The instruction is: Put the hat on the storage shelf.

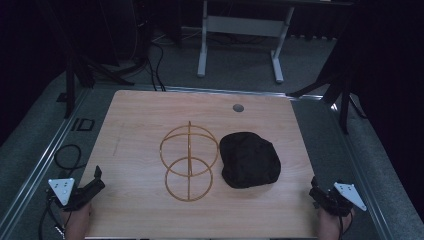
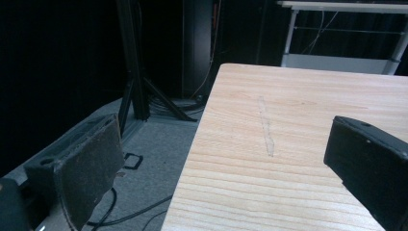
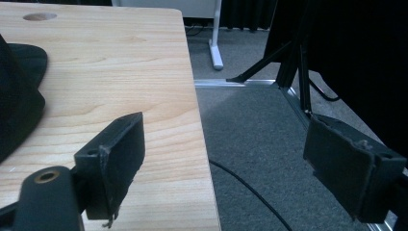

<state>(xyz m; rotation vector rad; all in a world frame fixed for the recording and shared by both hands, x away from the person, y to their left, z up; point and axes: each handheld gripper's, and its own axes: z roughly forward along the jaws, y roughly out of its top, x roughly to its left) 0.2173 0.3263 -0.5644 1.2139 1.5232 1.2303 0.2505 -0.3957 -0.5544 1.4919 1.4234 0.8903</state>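
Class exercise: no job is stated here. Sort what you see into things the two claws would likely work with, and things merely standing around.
Likely for the job:
wire stand
black hat
left claw, open
right claw, open

Just standing around:
white desk frame
black tripod legs
floor cables

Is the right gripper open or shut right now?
Open. In its own view the right gripper has its jaws spread wide, with nothing between them.

The only readable marking is "ID" on the grey floor (image 1: 82,124) left of the table (image 1: 140,107).
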